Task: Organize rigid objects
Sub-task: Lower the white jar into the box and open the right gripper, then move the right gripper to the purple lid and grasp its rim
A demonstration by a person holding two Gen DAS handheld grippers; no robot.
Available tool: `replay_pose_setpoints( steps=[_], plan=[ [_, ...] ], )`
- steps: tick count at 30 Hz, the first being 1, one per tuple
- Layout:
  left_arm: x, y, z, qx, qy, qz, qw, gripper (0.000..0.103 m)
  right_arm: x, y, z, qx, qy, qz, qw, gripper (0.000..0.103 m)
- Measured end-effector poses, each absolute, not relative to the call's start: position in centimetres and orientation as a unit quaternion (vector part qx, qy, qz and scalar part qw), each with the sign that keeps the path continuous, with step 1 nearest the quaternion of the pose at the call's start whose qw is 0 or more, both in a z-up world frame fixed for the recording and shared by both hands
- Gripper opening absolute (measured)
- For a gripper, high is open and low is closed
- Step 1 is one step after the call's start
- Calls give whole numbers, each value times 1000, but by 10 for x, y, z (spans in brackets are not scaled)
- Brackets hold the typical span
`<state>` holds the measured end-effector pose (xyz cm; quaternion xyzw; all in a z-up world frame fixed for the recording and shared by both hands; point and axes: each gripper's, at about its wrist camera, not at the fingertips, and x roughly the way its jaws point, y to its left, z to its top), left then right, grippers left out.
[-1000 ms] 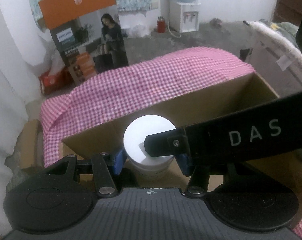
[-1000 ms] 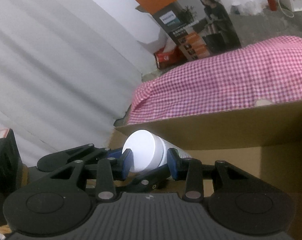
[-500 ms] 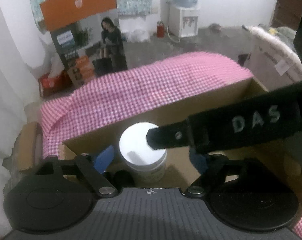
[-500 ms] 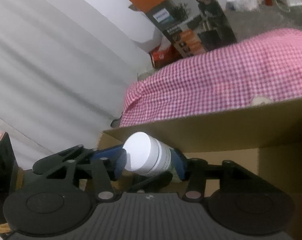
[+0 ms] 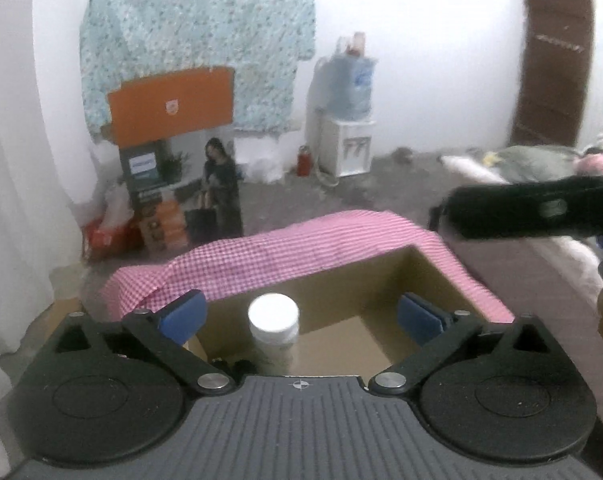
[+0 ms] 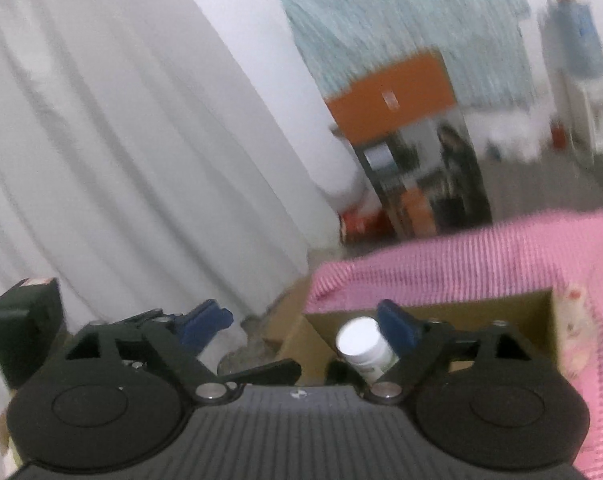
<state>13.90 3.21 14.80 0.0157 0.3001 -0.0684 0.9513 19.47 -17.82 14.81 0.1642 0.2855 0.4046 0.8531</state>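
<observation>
A white jar (image 5: 273,320) with a white lid stands upright inside an open cardboard box (image 5: 361,280). My left gripper (image 5: 301,319) hovers above and in front of it. Its jaws are opening wide and its blue pads (image 5: 183,316) are well clear of the jar. In the right wrist view the same jar (image 6: 363,346) looks tilted, low in the box (image 6: 481,308). My right gripper (image 6: 301,327) is also opening and grips nothing, with its right pad (image 6: 397,328) just in front of the jar. A black finger of the right gripper (image 5: 533,210) crosses the left view's right edge.
A pink checked cloth (image 5: 301,256) drapes over the box's far side. Behind it on the floor stand a printed carton (image 5: 181,184) and a water dispenser (image 5: 347,148). A white curtain (image 6: 121,160) hangs at the left and a brown door (image 5: 553,64) is at the far right.
Both grippers let go of the white jar, opened wide and pulled up and back from the box. The jar stays standing inside and now looks smaller and farther away.
</observation>
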Motion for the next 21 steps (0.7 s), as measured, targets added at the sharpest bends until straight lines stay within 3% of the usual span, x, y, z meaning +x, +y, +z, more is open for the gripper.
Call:
replay_pose_setpoints(
  steps=[1, 5, 9, 15, 21],
  plan=[
    [129, 33, 150, 15, 298, -75, 952, 102, 182, -182, 154, 159, 269, 405, 860, 103],
    [94, 38, 149, 14, 291, -101, 951, 103, 123, -203, 171, 117, 201, 390, 891, 103],
    [61, 47, 135, 2, 289, -118, 950, 103, 78, -218, 167, 94, 183, 381, 901, 103],
    [22, 59, 101, -26, 294, -114, 949, 103, 38, -239, 134, 129, 215, 377, 892, 103],
    [10, 52, 51, -7, 335, -80, 939, 101, 20, -224, 72, 151, 307, 374, 862, 98]
  ],
)
